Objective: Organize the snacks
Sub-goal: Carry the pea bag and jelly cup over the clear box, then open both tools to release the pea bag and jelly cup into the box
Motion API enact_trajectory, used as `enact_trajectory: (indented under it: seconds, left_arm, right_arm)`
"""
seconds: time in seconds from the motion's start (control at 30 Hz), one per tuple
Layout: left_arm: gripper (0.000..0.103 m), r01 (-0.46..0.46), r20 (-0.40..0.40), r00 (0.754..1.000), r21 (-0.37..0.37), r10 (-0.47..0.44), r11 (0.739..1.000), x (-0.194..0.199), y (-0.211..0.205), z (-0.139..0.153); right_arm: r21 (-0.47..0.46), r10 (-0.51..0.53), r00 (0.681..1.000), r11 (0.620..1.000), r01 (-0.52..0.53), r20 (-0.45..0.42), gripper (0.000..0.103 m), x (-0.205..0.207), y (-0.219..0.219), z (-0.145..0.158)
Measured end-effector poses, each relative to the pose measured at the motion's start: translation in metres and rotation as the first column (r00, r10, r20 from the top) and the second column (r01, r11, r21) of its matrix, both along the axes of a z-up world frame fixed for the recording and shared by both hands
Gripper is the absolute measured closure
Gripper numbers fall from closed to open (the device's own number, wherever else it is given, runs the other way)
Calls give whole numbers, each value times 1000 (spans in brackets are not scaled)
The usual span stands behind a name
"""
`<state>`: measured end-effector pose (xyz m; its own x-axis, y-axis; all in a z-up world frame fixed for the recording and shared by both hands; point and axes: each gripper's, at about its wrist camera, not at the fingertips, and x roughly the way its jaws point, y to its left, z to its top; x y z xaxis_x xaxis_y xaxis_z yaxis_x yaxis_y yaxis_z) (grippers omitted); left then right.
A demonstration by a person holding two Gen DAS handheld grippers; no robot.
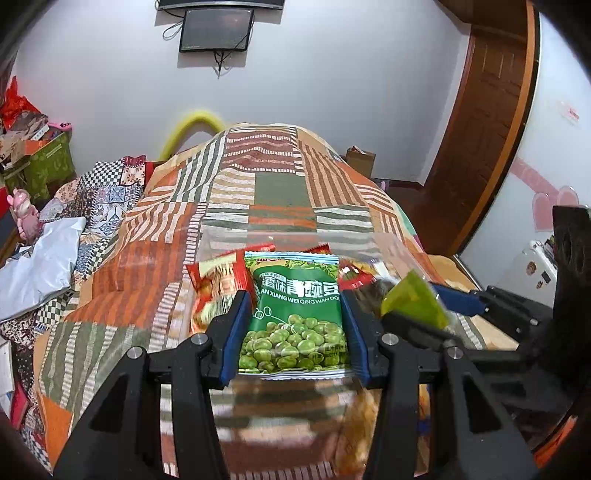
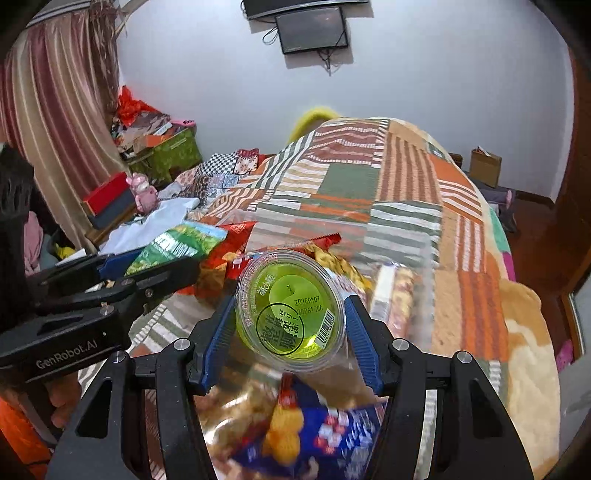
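Glossy foil pea packet (image 1: 295, 317); clear plastic jelly cup (image 2: 291, 310); matt woven bedspread (image 1: 280, 184)

Pea packet (image 1: 295, 314) between left gripper (image 1: 295, 317) jaws, left of jelly cup (image 2: 291, 310) in right gripper (image 2: 291, 314); both above snack pile (image 2: 295, 435) on bed (image 2: 406, 192).

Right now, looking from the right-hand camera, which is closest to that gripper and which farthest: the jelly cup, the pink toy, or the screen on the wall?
1. Jelly cup: gripped between the right gripper fingers.
2. Pink toy: far left, beside the bed.
3. Screen: on the back wall, top centre.
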<state>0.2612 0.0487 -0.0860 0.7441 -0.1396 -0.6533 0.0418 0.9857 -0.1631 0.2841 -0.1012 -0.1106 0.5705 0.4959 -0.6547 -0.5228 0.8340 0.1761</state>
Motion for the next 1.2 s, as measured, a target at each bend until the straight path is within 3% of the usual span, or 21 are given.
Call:
enact_trajectory:
  seconds: [0.27,0.57,0.67,0.93,1.2]
  left_arm:
    - [55,3,-27,1000,14,-3,1000,36,7,-13]
    - [55,31,0,1000,86,-31,996,40,-7,-20]
    - [55,69,-32,997,59,-67,996,42,-13,-24]
    - [54,66,-47,997,56,-64,996,36,-18,-25]
    - [44,43,-11,999,60,-43,997,15,-16,-7]
  right_arm:
    - [-55,12,1000,998,-13,-12,47,17,12,-15]
    - [-99,-11,999,995,6,-52,47,28,12,-32]
    - [-104,-11,998,995,4,-67,46,28,8,-31]
    - [-70,-19,997,997,14,-73,43,19,-9,-21]
    - [-60,-25,998,998,22,-55,42,0,-25,-10]
